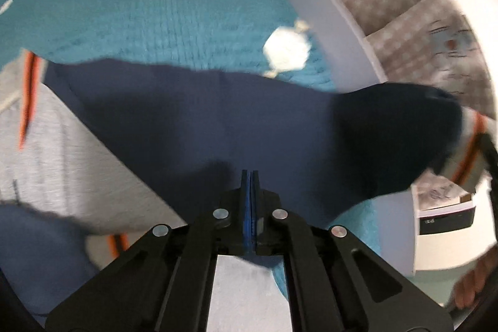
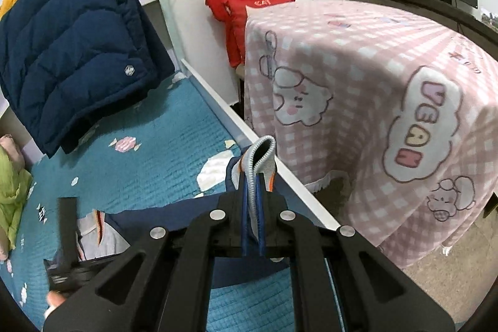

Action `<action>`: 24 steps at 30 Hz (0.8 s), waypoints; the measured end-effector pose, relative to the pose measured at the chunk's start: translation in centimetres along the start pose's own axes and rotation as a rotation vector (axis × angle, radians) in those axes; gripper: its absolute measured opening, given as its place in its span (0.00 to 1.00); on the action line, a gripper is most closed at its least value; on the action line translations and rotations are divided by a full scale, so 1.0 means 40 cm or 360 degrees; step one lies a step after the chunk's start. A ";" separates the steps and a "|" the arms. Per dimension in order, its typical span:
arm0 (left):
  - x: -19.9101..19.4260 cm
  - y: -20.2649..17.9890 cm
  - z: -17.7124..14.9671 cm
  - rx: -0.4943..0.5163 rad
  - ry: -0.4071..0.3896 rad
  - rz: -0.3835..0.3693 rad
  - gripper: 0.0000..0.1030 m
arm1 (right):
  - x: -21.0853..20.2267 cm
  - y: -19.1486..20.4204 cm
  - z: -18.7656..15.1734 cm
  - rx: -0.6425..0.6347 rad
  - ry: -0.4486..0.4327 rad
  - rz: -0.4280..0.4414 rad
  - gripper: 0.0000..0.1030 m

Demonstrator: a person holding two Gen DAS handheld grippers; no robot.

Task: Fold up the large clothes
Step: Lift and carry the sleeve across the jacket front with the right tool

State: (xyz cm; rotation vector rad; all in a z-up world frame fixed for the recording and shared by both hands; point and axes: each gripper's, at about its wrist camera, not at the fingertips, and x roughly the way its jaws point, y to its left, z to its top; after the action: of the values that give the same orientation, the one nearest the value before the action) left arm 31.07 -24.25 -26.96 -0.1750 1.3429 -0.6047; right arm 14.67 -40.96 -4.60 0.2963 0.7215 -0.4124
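Garment point(image 1: 218, 114) spread under closed, empty left tool point(image 1: 251, 176); right tool point(image 2: 253, 179) grips its cuff point(image 2: 263, 156).

the garment point(image 1: 218, 120) is soft matt cloth, navy and heathered grey, with a ribbed knit cuff point(image 2: 263, 157). the bed cover point(image 2: 149, 176) is quilted teal fabric with stitched rows. the jacket point(image 2: 71, 52) is smooth puffed quilted cloth. the blanket point(image 2: 373, 101) looks fleecy. each claw point(image 2: 252, 207) is matt black plastic with shiny metal pins
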 end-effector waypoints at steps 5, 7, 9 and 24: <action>0.081 0.033 -0.026 -0.0047 0.0019 0.0098 0.00 | 0.005 0.027 0.006 0.0012 0.0031 0.0171 0.05; 0.080 0.040 -0.026 -0.0068 0.0019 0.0071 0.00 | -0.011 0.061 0.013 -0.0027 0.0022 0.0252 0.05; 0.081 0.047 -0.020 -0.0091 0.0032 0.0051 0.00 | -0.025 0.094 0.023 -0.0030 0.0036 0.0369 0.05; 0.038 0.072 -0.032 -0.0152 0.0050 -0.0039 0.00 | -0.115 0.423 -0.011 -0.0243 0.0179 0.0783 0.05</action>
State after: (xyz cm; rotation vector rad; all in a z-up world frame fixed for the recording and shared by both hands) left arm 30.91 -22.35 -29.88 -0.2607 1.4029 -0.5664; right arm 19.11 -24.71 0.30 0.3423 0.7574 0.1266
